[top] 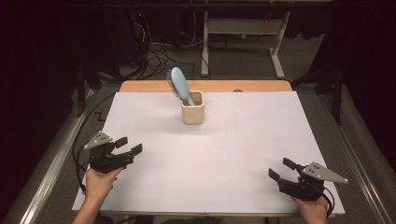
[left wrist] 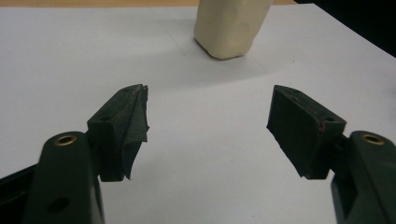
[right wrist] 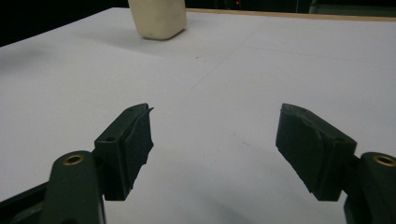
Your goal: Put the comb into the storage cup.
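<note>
White table (top: pixel 224 163); hairbrush (top: pixel 180 84) upright in cup (top: pixel 193 112); left gripper (top: pixel 131 145) agape, empty; right gripper (top: pixel 281 170) agape, empty

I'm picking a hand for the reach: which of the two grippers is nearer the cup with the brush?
The left gripper; it sits farther up the table, closer to the cream cup holding the blue hairbrush, than the right gripper.
</note>
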Tool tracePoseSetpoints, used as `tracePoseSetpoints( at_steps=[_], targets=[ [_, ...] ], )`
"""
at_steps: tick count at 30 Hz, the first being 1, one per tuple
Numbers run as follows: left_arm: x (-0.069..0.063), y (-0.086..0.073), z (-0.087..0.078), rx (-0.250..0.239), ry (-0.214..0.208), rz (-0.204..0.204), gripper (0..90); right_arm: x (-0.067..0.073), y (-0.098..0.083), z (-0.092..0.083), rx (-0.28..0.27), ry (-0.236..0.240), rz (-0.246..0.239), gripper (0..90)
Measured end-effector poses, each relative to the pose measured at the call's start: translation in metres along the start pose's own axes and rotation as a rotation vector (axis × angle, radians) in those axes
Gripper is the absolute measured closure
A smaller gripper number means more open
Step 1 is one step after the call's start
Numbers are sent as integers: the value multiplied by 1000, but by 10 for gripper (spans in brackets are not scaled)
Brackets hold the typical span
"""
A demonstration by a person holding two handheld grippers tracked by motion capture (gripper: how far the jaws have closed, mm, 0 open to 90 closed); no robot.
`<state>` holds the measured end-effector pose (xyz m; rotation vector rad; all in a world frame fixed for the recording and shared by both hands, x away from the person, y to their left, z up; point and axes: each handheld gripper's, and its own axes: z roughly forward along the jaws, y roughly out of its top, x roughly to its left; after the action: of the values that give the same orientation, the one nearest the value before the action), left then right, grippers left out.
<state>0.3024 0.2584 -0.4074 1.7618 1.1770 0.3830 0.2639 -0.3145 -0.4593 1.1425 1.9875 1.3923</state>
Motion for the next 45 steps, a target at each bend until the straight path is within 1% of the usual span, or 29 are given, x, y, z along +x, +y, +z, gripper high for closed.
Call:
tracePoseSetpoints(
  at_steps=[28,41,45],
  targets=[
    [4,-11,4,22,4,-22,293,0,0,0,1,2,-2,274],
    [8,-16,6,28,23,-23,293,0,0,0,0,3,-2,274],
    [8,-17,6,30,31,-18,293,0,0,0,1,2,-1,274]
  ],
)
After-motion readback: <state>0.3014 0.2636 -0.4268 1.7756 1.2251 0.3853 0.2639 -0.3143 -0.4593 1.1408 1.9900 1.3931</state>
